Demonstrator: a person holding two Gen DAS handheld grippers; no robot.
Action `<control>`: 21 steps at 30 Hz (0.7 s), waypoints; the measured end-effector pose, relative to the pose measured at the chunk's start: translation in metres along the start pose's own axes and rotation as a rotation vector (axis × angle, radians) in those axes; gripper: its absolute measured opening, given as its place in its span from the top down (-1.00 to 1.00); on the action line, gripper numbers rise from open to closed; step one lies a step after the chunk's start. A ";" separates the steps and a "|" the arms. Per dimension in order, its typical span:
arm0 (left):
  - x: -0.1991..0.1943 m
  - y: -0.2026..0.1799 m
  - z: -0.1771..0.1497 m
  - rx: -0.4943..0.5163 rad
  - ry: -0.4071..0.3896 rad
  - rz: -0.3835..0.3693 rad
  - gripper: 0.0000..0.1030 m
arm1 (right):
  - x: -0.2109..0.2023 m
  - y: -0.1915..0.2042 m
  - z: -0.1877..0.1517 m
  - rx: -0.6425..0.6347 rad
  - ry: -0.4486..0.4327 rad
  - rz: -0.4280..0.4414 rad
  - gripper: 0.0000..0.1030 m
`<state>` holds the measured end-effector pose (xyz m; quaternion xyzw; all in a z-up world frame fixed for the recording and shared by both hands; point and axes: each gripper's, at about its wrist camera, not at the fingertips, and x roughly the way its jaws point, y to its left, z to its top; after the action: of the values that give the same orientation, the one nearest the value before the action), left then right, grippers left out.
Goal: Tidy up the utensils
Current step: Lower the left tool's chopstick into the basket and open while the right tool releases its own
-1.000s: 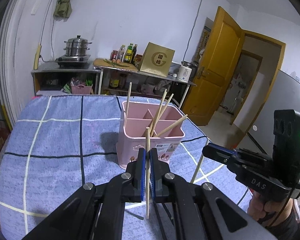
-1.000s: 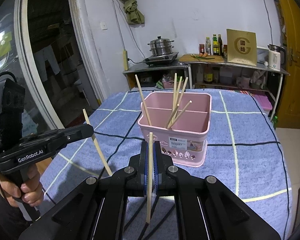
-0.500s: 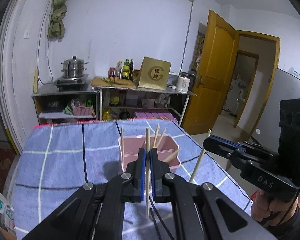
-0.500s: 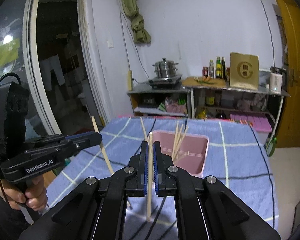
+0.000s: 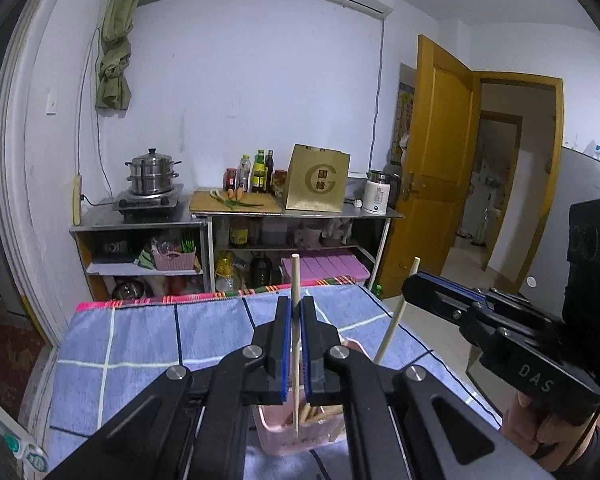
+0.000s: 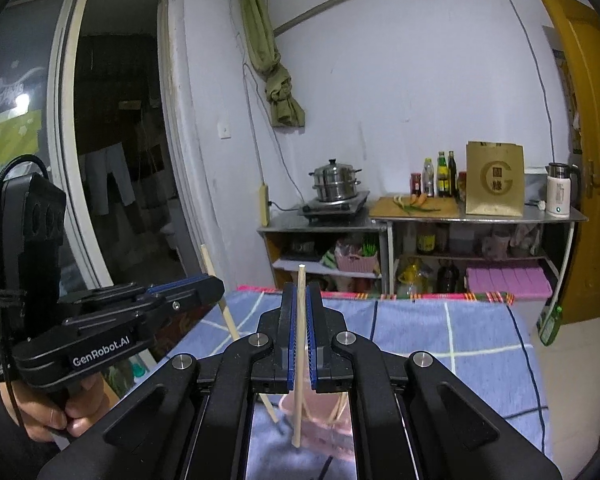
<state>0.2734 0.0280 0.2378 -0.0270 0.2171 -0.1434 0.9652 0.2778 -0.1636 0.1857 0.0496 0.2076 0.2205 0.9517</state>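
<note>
Reading "GenRobot.AI" on left tongs [image 6: 204,286], "DAS" on right tongs [image 5: 414,286].

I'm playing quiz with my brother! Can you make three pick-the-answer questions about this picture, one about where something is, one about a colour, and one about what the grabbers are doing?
1. Where is the steel pot?
A. On the stove by the wall
B. On the blue cloth
C. On the floor

2. What colour is the basket?
A. Green
B. Pink
C. Yellow

3. What are the two grippers doing?
A. Both wide open, holding nothing
B. Both shut on a chopstick
C. One holds a spoon

Answers:
1. A, the pot stands on the stove on the shelf at the wall.
2. B, pink plastic shows below the left gripper.
3. B, the left gripper pinches one chopstick and the right gripper pinches another chopstick, both upright.
</note>
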 end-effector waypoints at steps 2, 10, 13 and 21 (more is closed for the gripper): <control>0.010 0.001 0.003 0.005 0.000 0.005 0.92 | 0.007 -0.002 0.002 -0.001 -0.011 -0.002 0.92; 0.052 0.014 -0.009 -0.002 0.030 0.018 0.92 | 0.035 -0.016 -0.012 0.007 -0.005 -0.010 0.92; 0.066 0.017 -0.018 -0.002 0.054 0.014 0.92 | 0.044 -0.022 -0.018 0.016 0.011 -0.010 0.92; 0.088 0.025 -0.042 -0.015 0.100 0.015 0.92 | 0.059 -0.029 -0.039 0.028 0.066 -0.023 0.92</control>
<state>0.3384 0.0270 0.1603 -0.0254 0.2663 -0.1358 0.9539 0.3214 -0.1636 0.1232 0.0532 0.2423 0.2079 0.9462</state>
